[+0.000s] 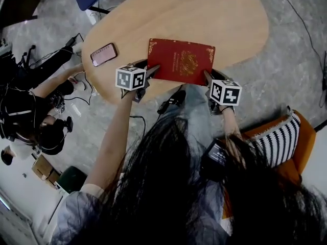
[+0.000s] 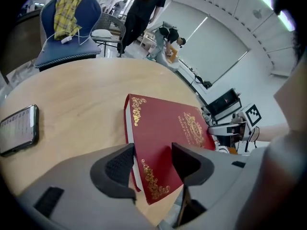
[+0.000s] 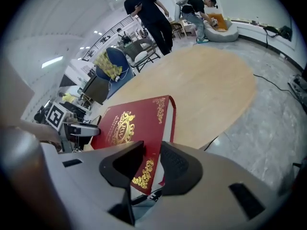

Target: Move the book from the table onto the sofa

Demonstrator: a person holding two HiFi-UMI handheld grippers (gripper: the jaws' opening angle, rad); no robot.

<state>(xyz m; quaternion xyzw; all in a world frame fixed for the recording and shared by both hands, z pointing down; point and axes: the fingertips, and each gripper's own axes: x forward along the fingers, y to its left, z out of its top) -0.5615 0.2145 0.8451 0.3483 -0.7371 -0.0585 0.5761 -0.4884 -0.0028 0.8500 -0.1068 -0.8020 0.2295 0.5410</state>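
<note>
Left gripper (image 2: 152,163) stands wide open, with the near corner of the book (image 2: 163,128) loose between its jaws. Right gripper (image 3: 151,159) is clamped on the other near corner. The book lies on the table (image 1: 204,14), at its edge.

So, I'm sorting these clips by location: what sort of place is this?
Probably an open office or studio lounge: a wooden table and an orange sofa on a polished stone-look floor, a blue chair, and people standing about behind.
</note>
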